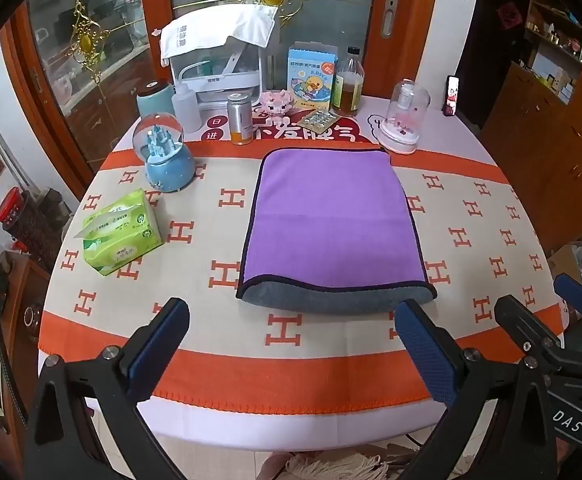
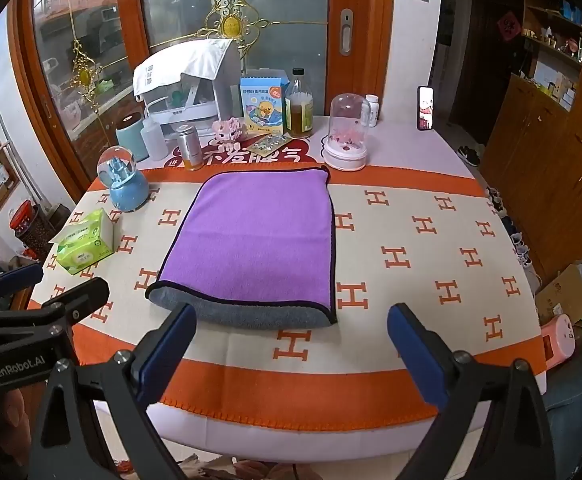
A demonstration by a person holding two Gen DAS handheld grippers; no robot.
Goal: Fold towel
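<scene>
A purple towel [image 1: 331, 220] with a dark trim lies folded flat on the round table; its grey underside shows as a strip along the near edge [image 1: 339, 300]. It also shows in the right wrist view [image 2: 257, 240]. My left gripper [image 1: 291, 320] is open and empty, held back over the table's near edge, just short of the towel. My right gripper [image 2: 291, 328] is open and empty, also just short of the towel's near edge. The right gripper shows at the right of the left wrist view [image 1: 547, 304].
A green tissue pack [image 1: 119, 232] and a blue snow globe [image 1: 167, 156] stand left of the towel. Bottles, a tin, a duck box [image 1: 311, 80] and a glass dome [image 1: 405, 116] line the back. The orange-and-cream cloth [image 1: 471, 240] covers the table.
</scene>
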